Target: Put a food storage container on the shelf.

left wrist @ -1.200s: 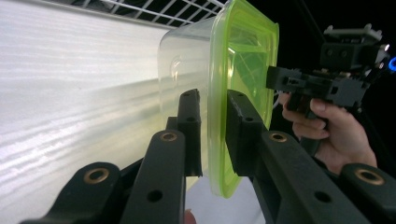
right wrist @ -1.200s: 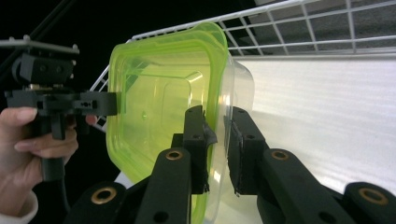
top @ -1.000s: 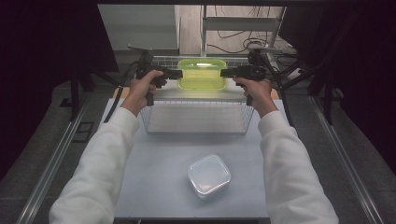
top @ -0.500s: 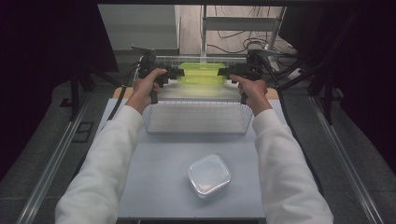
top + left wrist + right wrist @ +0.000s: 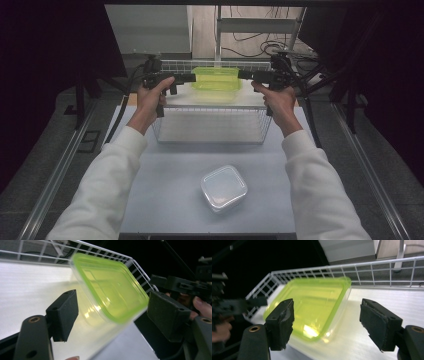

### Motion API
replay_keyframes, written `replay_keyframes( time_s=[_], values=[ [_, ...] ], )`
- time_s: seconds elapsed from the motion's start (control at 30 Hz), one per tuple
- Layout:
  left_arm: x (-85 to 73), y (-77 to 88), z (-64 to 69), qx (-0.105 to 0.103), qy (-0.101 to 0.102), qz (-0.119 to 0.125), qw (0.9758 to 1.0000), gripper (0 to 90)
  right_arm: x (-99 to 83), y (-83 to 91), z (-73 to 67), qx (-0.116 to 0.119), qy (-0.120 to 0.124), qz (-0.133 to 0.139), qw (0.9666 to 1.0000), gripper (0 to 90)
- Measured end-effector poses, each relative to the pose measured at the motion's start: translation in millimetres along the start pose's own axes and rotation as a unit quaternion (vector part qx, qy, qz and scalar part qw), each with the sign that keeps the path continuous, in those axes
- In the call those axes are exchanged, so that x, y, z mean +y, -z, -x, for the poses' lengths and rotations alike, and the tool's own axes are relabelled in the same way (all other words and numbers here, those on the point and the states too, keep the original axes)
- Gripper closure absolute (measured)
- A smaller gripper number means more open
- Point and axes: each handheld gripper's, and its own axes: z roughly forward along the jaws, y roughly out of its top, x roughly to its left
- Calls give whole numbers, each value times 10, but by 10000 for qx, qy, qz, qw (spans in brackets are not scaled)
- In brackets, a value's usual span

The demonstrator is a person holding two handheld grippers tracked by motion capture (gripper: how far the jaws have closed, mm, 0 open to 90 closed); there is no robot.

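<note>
Sitting inside the wire basket (image 5: 212, 131), the green-lidded container (image 5: 216, 83) lay between the left claw (image 5: 193, 78) and right claw (image 5: 241, 75), both spread open; a clear lidded tub (image 5: 223, 188) rested on the tabletop (image 5: 165, 190).

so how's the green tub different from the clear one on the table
The green tub is tinted yellow-green; the clear tub is colourless. The green tub sits in the wire basket at the far end of the table, between the two open hand-held grippers; the clear tub sits alone on the bare table nearer the person. The green tub looks longer, the clear tub squarer. Both are see-through plastic with rounded corners.
</note>
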Motion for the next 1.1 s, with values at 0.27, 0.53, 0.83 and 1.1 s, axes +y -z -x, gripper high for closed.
replay_keyframes(
  time_s=[0.27,0.53,0.83,1.1],
  values=[
    [-372,385,283,28,-566,-59,9984,233,-362,330,-77,101,868,-216,9959,266],
    [-990,705,424,226,-904,-237,9954,236,-892,681,-3,231,1151,-480,9919,250],
    [-1677,854,318,677,-938,-528,9919,238,-1512,917,121,227,1264,-775,9887,241],
    [-2096,814,292,907,-1049,-836,9868,235,-2062,967,123,273,1283,-1184,9843,231]
  ],
)
